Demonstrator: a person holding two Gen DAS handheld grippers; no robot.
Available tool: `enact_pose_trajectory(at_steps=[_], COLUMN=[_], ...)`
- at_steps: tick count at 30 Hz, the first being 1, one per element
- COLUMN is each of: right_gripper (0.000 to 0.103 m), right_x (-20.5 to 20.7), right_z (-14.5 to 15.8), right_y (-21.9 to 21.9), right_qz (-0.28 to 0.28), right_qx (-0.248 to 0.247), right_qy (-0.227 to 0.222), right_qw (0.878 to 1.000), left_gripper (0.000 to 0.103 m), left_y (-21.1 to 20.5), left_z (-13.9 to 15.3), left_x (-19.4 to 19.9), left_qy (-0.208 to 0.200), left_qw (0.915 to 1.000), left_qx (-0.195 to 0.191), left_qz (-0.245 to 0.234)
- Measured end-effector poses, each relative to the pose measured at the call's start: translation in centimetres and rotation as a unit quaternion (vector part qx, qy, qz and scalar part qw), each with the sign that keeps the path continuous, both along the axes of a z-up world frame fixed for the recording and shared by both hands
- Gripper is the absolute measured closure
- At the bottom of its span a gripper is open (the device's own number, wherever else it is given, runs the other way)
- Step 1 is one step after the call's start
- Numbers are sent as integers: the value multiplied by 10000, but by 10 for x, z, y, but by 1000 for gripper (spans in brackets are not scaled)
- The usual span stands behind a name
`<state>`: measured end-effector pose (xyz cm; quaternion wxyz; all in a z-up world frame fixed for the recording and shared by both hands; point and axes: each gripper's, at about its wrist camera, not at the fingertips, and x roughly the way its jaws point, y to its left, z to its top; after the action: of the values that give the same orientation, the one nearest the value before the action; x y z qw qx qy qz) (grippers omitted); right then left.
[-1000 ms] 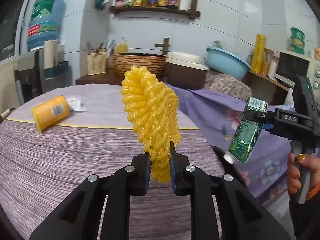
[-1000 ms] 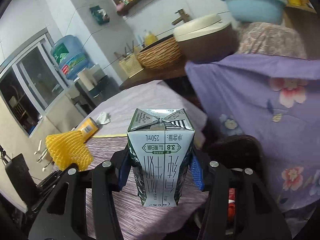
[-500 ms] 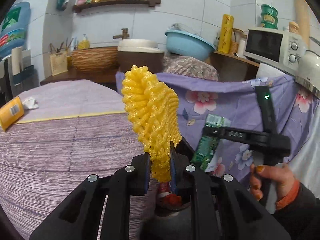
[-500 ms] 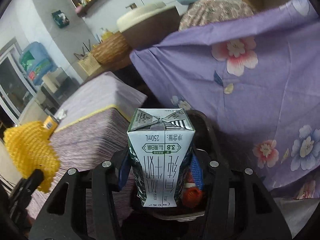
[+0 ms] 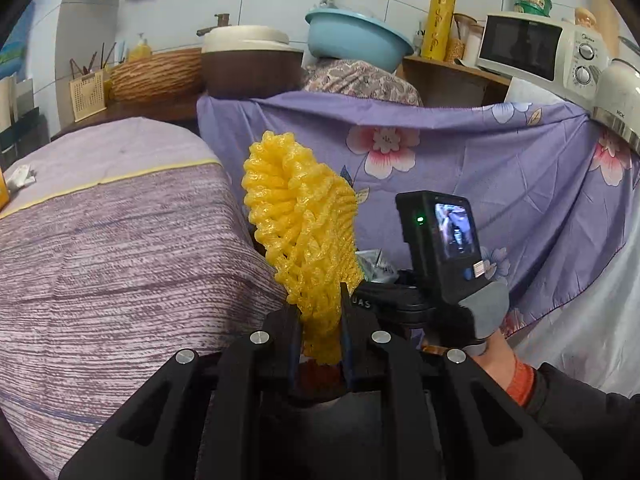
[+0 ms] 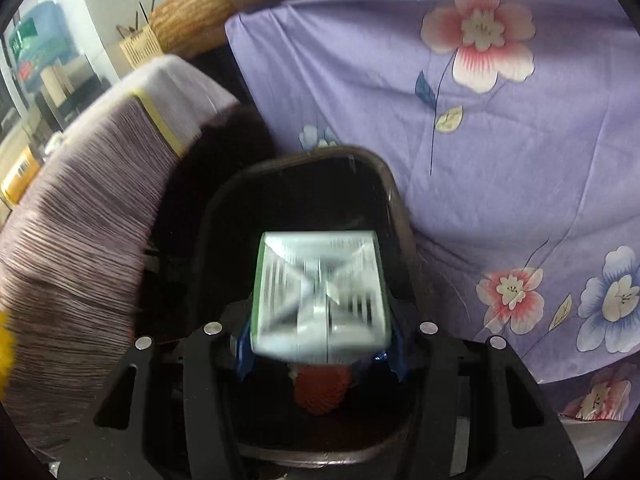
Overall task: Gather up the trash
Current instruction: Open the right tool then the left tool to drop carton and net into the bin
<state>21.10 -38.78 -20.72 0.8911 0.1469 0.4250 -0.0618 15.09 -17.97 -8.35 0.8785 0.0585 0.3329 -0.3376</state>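
My left gripper (image 5: 320, 320) is shut on a yellow foam fruit net (image 5: 300, 232), which stands upright above its fingers. In the right wrist view a green and white milk carton (image 6: 320, 296), blurred by motion, sits between the blue pads (image 6: 244, 344) of my right gripper (image 6: 320, 344). The carton hangs over the mouth of a dark trash bin (image 6: 304, 156). A red net-like piece (image 6: 320, 388) lies inside the bin. From the left wrist view the right tool's camera body (image 5: 440, 236) and a gloved hand (image 5: 484, 308) show just right of the yellow net.
The table under a striped purple cloth (image 5: 120, 260) stands left of the bin, with an orange can (image 6: 20, 176) and a crumpled tissue (image 5: 20, 176) on it. A flowered purple sheet (image 6: 480, 140) hangs behind and to the right of the bin.
Both grippers have swung right, off the table, and dropped toward the bin. The carton has gone from above the table edge to over the bin mouth. Neither grip has changed.
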Motion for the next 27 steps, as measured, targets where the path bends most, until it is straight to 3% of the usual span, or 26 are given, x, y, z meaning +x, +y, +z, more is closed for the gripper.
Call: enact_pose_trajectory(at_steps=[9,11,12,27], right_gripper=[50,43,37,33], right_x=[7,5,4,-43], right_z=[-28,-27,-25,33], right_y=[-5,-6,-6,-38], right_qz=[-48,-55,-60,-562], right_qx=[-43,-15,-18,-399], right_qy=[255,240,203,-320], right_qw=[9997,9997,9998,9971], left_gripper=[86,86,86,86], left_y=[-11,-13,-14,-42], left_z=[-14,-15,-16,-42], left_x=[0,0,0,7], left_qy=[115,135,143,387], left_qw=[9997,9996,9996,9975], left_qx=[176,198,204,493], left_qz=[-103,-119,-123,-321])
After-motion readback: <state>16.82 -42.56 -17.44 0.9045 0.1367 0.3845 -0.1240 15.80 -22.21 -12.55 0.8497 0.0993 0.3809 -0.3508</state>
